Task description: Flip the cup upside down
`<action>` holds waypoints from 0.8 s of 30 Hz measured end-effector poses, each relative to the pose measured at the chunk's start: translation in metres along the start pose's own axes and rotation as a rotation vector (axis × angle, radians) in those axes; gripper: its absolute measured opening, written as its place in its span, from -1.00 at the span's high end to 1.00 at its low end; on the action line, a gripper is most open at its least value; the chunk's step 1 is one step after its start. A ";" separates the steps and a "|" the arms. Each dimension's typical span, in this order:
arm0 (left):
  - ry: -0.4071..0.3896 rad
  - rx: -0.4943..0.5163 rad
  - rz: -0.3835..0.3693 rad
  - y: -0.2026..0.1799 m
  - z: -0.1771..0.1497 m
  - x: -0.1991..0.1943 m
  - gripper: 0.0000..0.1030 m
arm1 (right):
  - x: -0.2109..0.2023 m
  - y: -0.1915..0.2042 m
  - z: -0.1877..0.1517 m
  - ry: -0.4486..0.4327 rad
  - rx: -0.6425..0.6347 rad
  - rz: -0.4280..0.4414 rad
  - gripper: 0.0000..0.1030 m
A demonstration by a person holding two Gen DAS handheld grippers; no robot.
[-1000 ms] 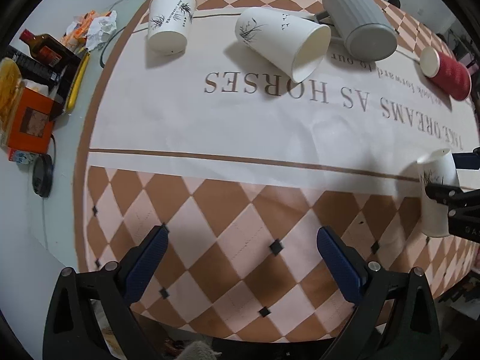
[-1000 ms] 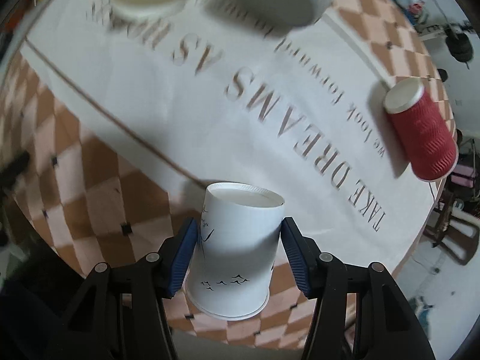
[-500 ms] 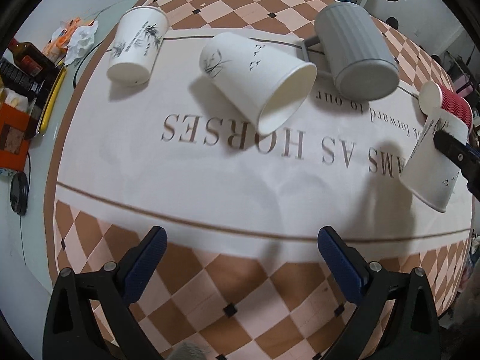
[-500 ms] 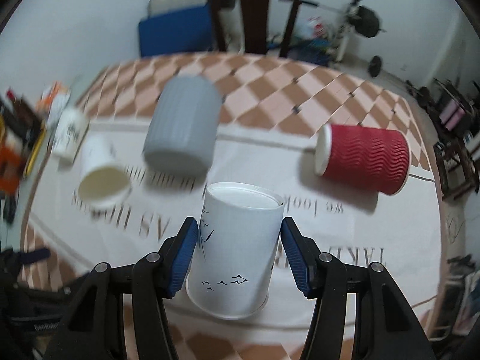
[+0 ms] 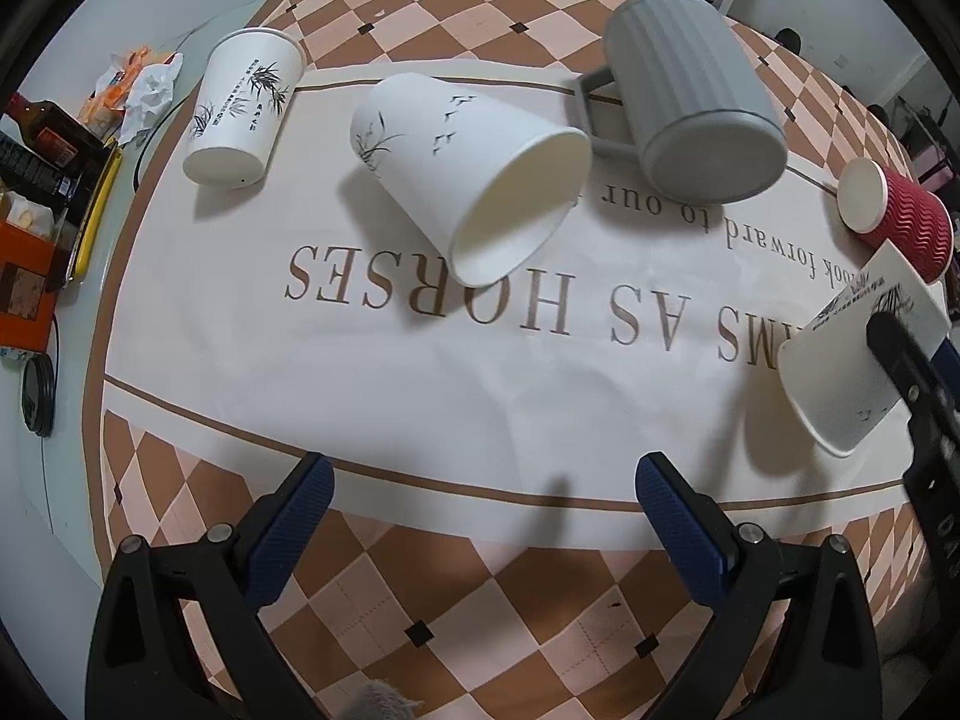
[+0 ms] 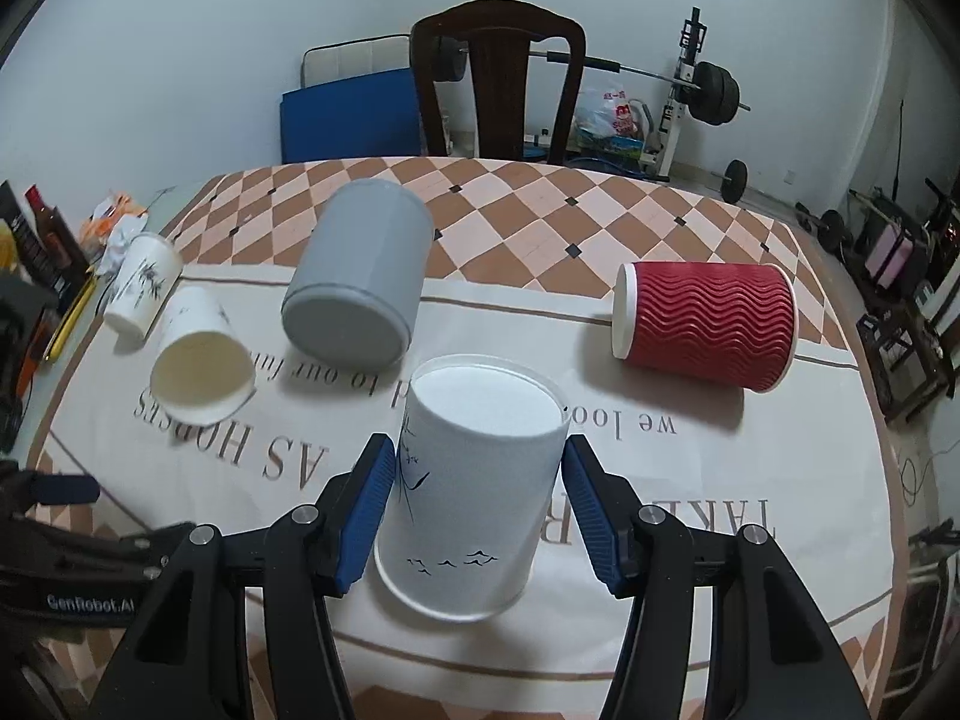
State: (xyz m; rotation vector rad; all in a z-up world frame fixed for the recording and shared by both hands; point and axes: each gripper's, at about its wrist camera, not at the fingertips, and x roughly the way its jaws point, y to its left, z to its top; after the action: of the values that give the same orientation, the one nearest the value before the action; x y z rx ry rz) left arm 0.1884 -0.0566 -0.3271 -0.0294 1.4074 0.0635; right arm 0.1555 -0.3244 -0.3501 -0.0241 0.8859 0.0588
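Observation:
My right gripper [image 6: 477,501] is shut on a white paper cup [image 6: 474,480] with a bird print. The cup is base-up, its open rim toward the cloth, a little above it. The same cup shows tilted at the right edge of the left wrist view [image 5: 852,372], with the right gripper's finger on it. My left gripper [image 5: 483,516] is open and empty over the near part of the table. A second white paper cup [image 5: 480,180] lies on its side at the middle, mouth toward me.
A grey ribbed mug [image 5: 690,96] and a red rippled cup [image 6: 708,324] lie on their sides. A third white cup [image 5: 243,105] lies at the far left. Bottles and boxes [image 5: 36,180] crowd the left table edge. A dark chair [image 6: 498,72] stands behind the table.
My right gripper has carried the held cup away from the near checkered edge to over the white cloth. The left gripper has moved forward, staying open.

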 end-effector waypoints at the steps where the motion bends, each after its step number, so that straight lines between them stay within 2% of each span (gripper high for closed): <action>1: -0.001 -0.001 0.000 -0.002 -0.001 -0.001 -0.99 | 0.000 -0.001 -0.002 0.002 -0.004 -0.001 -0.16; 6: -0.027 -0.009 0.005 -0.018 -0.005 -0.012 -0.99 | -0.005 -0.005 -0.009 0.030 -0.005 0.017 -0.18; 15: -0.123 -0.007 0.022 -0.035 -0.024 -0.065 -0.99 | -0.044 -0.017 -0.013 0.046 0.024 0.032 -0.67; 19: -0.184 0.026 0.018 -0.036 -0.033 -0.096 -0.99 | -0.080 -0.024 -0.015 0.040 0.054 -0.033 -0.91; 24: -0.246 0.048 -0.001 -0.030 -0.054 -0.140 -0.99 | -0.136 -0.028 -0.021 0.014 0.075 -0.130 -0.97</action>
State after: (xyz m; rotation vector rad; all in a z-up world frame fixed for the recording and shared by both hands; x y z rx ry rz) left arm 0.1148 -0.0939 -0.1983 0.0170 1.1623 0.0307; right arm 0.0558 -0.3592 -0.2582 -0.0118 0.8980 -0.0957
